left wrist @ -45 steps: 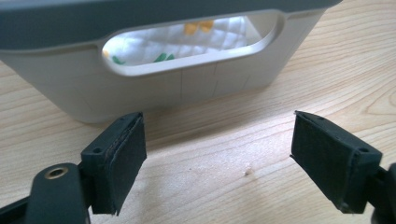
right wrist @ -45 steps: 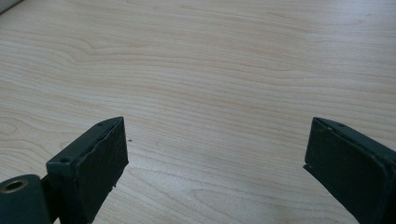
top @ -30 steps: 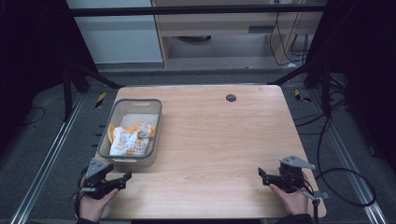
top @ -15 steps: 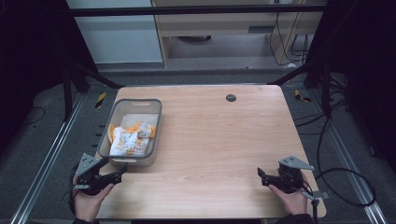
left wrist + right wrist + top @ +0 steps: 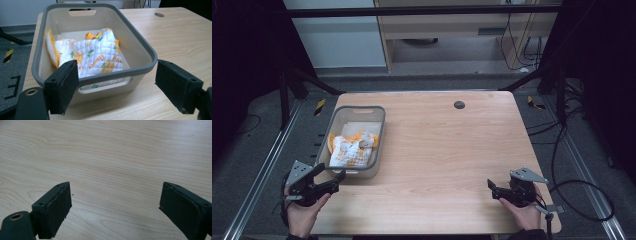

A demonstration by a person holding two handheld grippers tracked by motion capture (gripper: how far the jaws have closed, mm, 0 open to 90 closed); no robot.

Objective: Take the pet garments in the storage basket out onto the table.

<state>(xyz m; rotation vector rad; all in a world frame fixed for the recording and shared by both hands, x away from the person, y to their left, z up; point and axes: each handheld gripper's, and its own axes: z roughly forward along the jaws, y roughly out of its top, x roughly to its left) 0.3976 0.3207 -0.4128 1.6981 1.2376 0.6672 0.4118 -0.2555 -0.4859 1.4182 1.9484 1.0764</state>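
Note:
A grey plastic bin (image 5: pixel 379 131) (image 5: pixel 146 50) sits on the left part of the wooden table (image 5: pixel 447 150). Inside it lies a crumpled white quilted cloth (image 5: pixel 349 150) (image 5: pixel 96 53) with orange and green flower prints. My left gripper (image 5: pixel 336 180) (image 5: pixel 117 90) is open just short of the bin's near wall, jaws level with its rim and nothing between them. At the table's front right, my right gripper (image 5: pixel 490 186) (image 5: pixel 115 212) is open over bare wood and holds nothing.
A small dark round hole (image 5: pixel 459 104) (image 5: pixel 159 14) marks the table's far side. Metal rails run along both sides of the table, and cables lie on the floor at the right (image 5: pixel 582 200). A cabinet stands beyond the far edge.
My left gripper has drawn back to the left off the table's front corner and turned toward the bin's near wall. The right gripper has barely moved.

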